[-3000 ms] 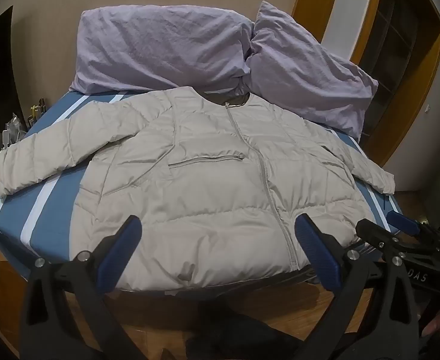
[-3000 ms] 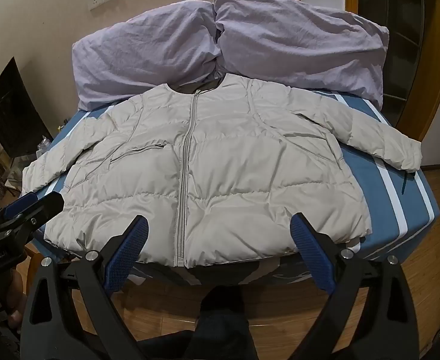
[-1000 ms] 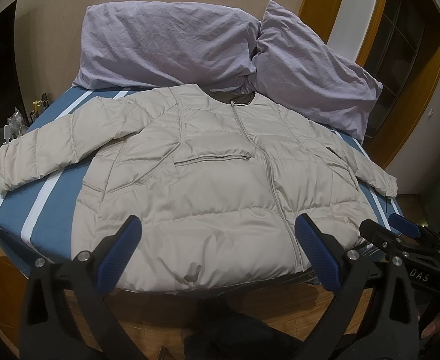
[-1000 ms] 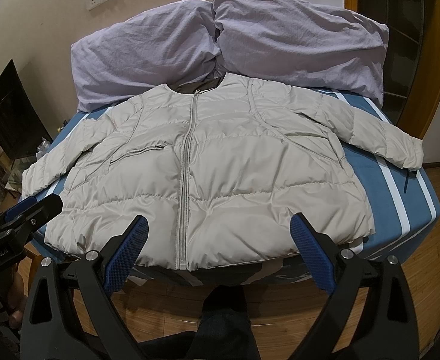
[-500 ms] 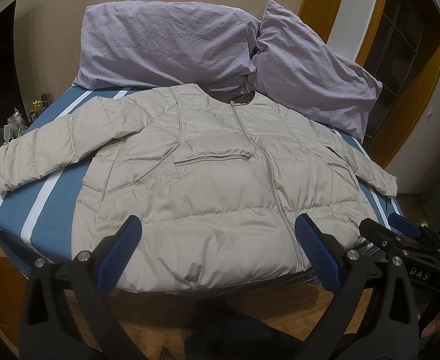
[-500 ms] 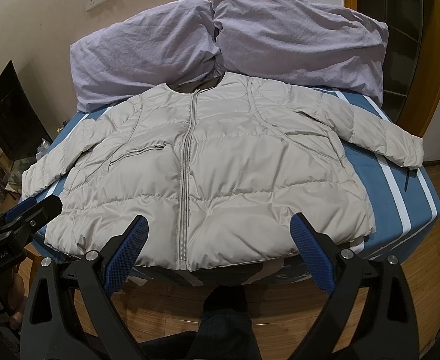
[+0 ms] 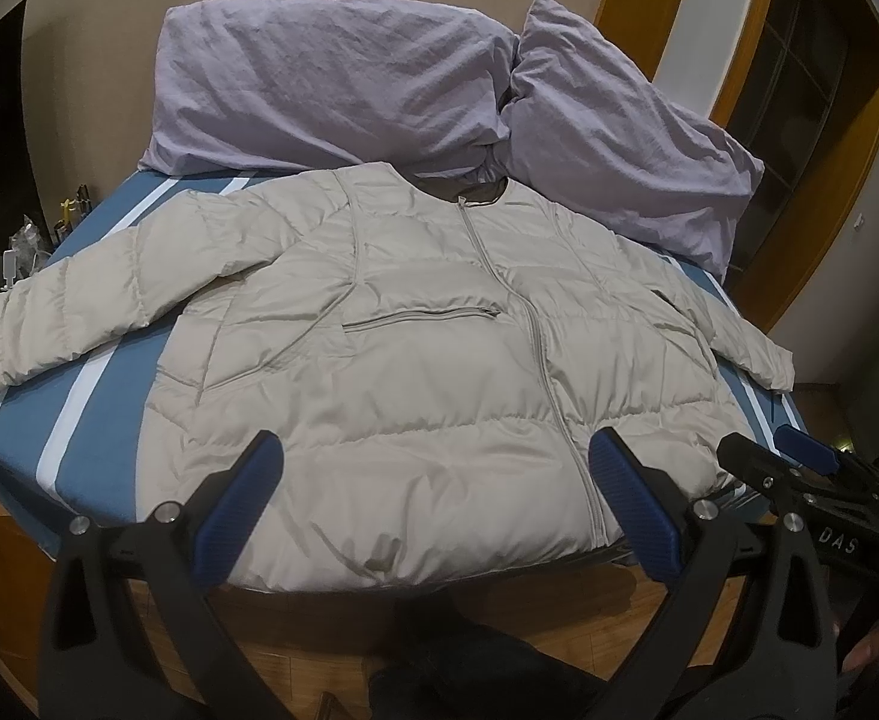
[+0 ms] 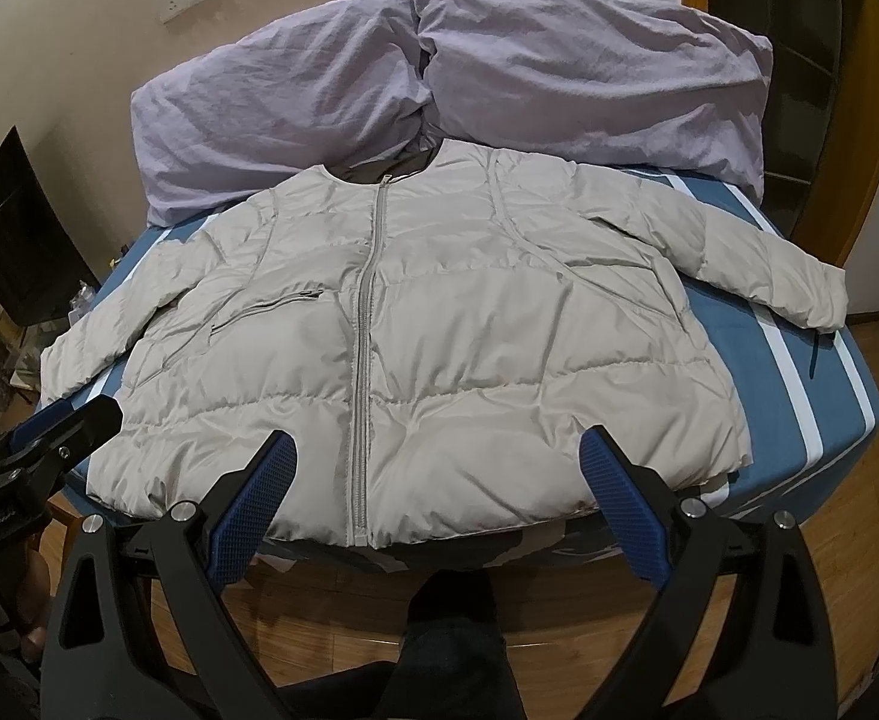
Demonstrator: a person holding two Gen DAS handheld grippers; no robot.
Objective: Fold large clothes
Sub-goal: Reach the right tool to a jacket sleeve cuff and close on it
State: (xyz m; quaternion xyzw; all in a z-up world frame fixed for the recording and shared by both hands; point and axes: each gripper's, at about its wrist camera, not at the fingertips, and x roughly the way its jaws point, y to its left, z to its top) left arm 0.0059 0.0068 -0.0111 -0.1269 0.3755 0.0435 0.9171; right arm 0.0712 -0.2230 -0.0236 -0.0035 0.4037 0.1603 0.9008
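A beige puffer jacket (image 7: 427, 360) lies flat and zipped, front up, on a blue bed with white stripes (image 7: 79, 414); both sleeves are spread out to the sides. It also shows in the right wrist view (image 8: 439, 336). My left gripper (image 7: 436, 498) is open and empty, hovering over the jacket's hem left of the zipper. My right gripper (image 8: 433, 498) is open and empty, over the hem right of the zipper. The right gripper shows at the right edge of the left wrist view (image 7: 799, 480); the left gripper shows at the left edge of the right wrist view (image 8: 43, 450).
Two lilac pillows (image 7: 331, 84) (image 8: 589, 60) lean against the wall behind the collar. The bed's wooden frame (image 8: 559, 594) runs along the near edge. Small clutter (image 7: 31, 240) stands left of the bed. A wooden door frame (image 7: 829, 180) is at the right.
Both views have shifted very slightly closer to the bed. The jacket has not moved and both grippers stay open.
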